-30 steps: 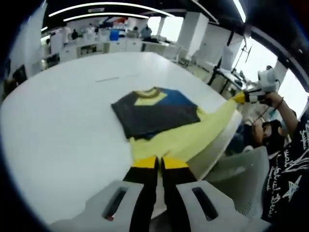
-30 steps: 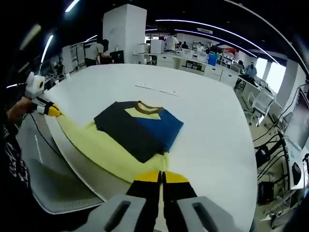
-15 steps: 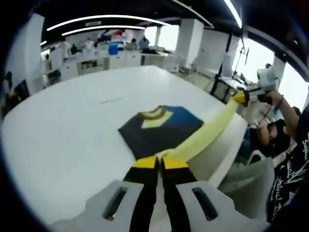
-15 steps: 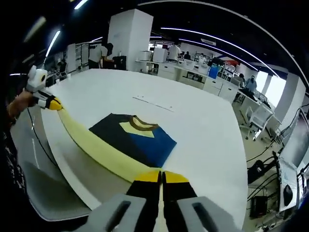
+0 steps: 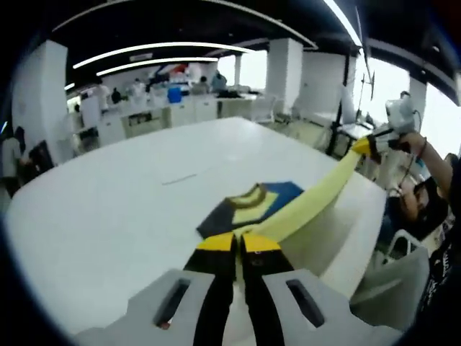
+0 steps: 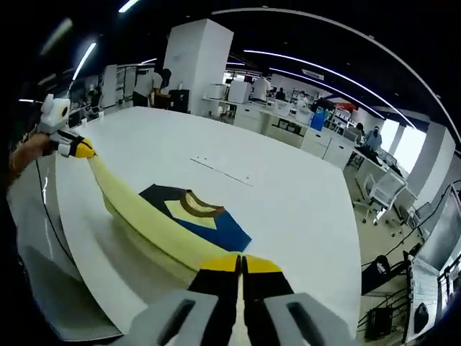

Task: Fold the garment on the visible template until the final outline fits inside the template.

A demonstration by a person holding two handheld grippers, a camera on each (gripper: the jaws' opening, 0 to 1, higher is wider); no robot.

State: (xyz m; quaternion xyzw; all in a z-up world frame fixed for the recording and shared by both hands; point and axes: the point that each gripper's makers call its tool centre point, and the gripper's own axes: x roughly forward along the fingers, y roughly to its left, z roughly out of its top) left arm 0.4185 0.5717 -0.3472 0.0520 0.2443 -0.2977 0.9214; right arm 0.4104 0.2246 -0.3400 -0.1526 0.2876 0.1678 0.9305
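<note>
On the white round table (image 5: 108, 216) lies a shirt (image 5: 248, 204) with dark and blue panels, a yellow chest patch and a brown collar. Its yellow lower part (image 5: 310, 198) is lifted off the table as a taut band between both grippers. My left gripper (image 5: 230, 242) is shut on one hem corner. The right gripper (image 5: 369, 144), held by a hand, grips the other. In the right gripper view the shirt (image 6: 198, 211) lies beyond the yellow band (image 6: 144, 225), which runs from my right gripper (image 6: 240, 264), shut on it, to the left gripper (image 6: 79, 149).
A thin dark line (image 6: 220, 169) is marked on the table (image 6: 295, 209) past the collar. A person (image 5: 425, 194) stands at the table's near edge beside a white chair (image 5: 392, 277). Desks, a white pillar (image 6: 193, 61) and people fill the room behind.
Both grippers have raised the yellow hem off the table and carried it forward over the dark part. The lower part, flat a second ago, now hangs as a narrow taut band.
</note>
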